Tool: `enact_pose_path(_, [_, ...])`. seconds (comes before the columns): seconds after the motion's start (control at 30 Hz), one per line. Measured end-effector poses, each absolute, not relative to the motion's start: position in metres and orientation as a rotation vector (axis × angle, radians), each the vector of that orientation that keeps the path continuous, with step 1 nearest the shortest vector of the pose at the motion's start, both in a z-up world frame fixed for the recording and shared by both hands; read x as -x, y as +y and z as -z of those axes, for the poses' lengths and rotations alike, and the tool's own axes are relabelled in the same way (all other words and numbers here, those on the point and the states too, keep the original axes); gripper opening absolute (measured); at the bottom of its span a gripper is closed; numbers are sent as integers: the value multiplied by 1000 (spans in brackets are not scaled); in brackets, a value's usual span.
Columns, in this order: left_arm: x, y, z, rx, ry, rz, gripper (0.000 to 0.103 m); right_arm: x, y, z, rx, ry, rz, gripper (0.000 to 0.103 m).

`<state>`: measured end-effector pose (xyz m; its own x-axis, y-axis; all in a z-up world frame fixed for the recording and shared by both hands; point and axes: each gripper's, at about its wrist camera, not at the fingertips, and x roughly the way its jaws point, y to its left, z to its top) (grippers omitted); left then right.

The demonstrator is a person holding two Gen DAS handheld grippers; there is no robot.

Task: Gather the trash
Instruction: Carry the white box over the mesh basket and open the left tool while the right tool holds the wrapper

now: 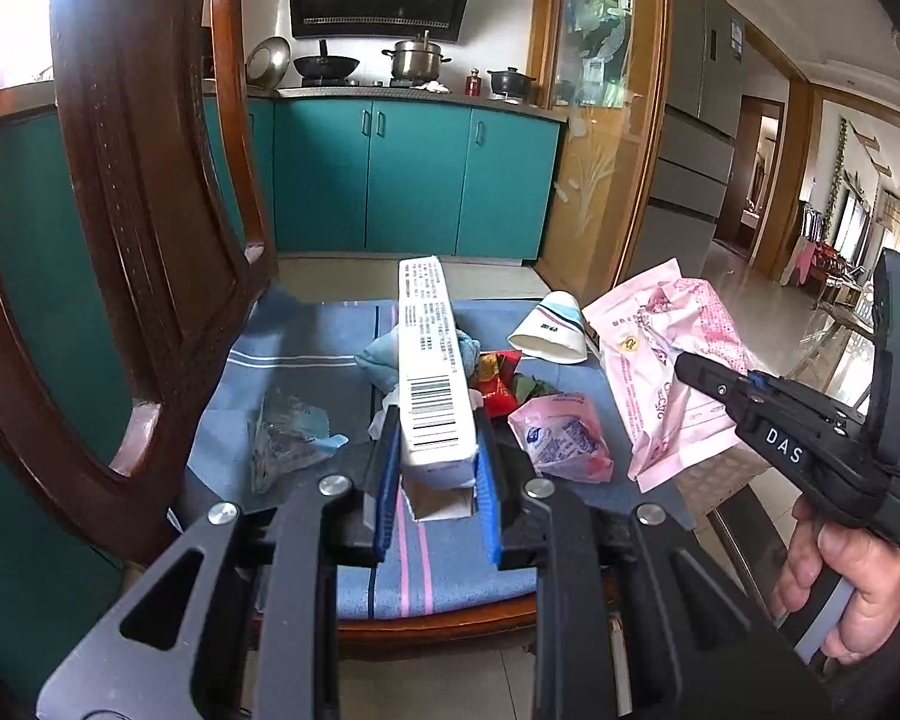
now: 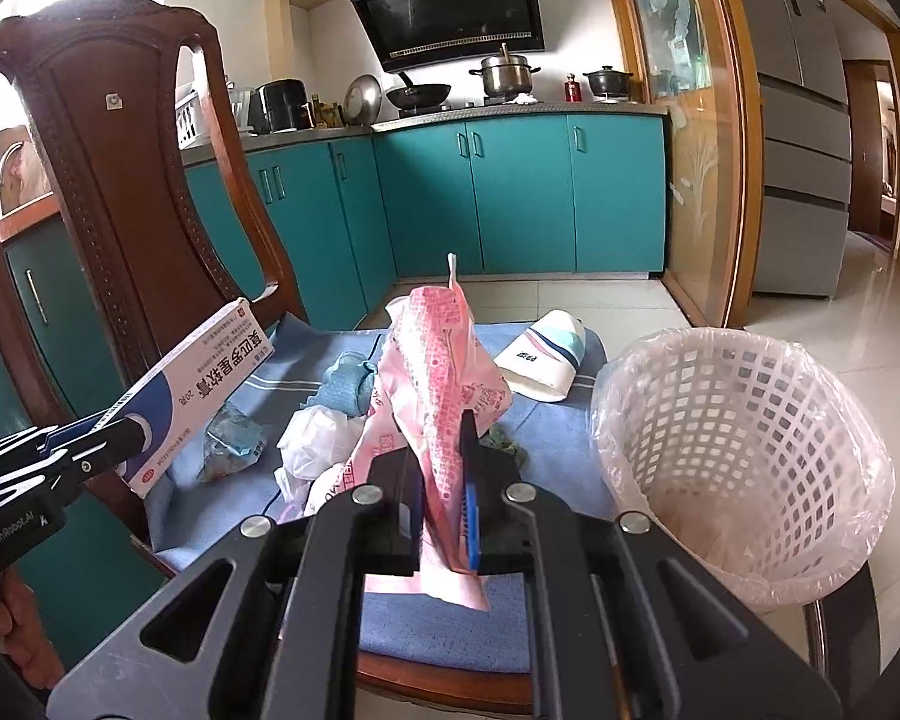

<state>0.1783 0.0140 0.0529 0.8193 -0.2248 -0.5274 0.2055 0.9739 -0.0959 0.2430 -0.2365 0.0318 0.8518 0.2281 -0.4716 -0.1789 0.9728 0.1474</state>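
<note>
My left gripper (image 1: 438, 450) is shut on a long white medicine box (image 1: 432, 372) and holds it above the chair seat; the box also shows in the right wrist view (image 2: 204, 390). My right gripper (image 2: 444, 474) is shut on a large pink plastic wrapper (image 2: 438, 372), lifted over the seat; the wrapper also shows in the left wrist view (image 1: 660, 360). A white lattice trash basket (image 2: 744, 450) lined with a clear bag stands to the right of the chair. More trash lies on the blue cloth (image 1: 306, 336): a paper cup (image 1: 549, 330), a small pink packet (image 1: 561, 444), a red wrapper (image 1: 498, 384), a clear crumpled wrapper (image 1: 288, 432).
The wooden chair back (image 1: 150, 180) rises close on the left. White crumpled tissue (image 2: 318, 438) and a blue-green rag (image 2: 348, 384) lie on the seat. Teal kitchen cabinets (image 2: 510, 192) stand behind, tiled floor (image 2: 840, 300) at the right.
</note>
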Motion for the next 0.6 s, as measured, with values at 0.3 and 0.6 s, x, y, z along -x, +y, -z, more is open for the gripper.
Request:
enact_pose_path(0.3, [-183,9,-50,32,575,239,23,-246,-235,-30,-98,519,-221,11])
enact_pose_path(0.6, [-191,9,-45,31,595,232,23,-250,-233,-29,-101,531,-234,11])
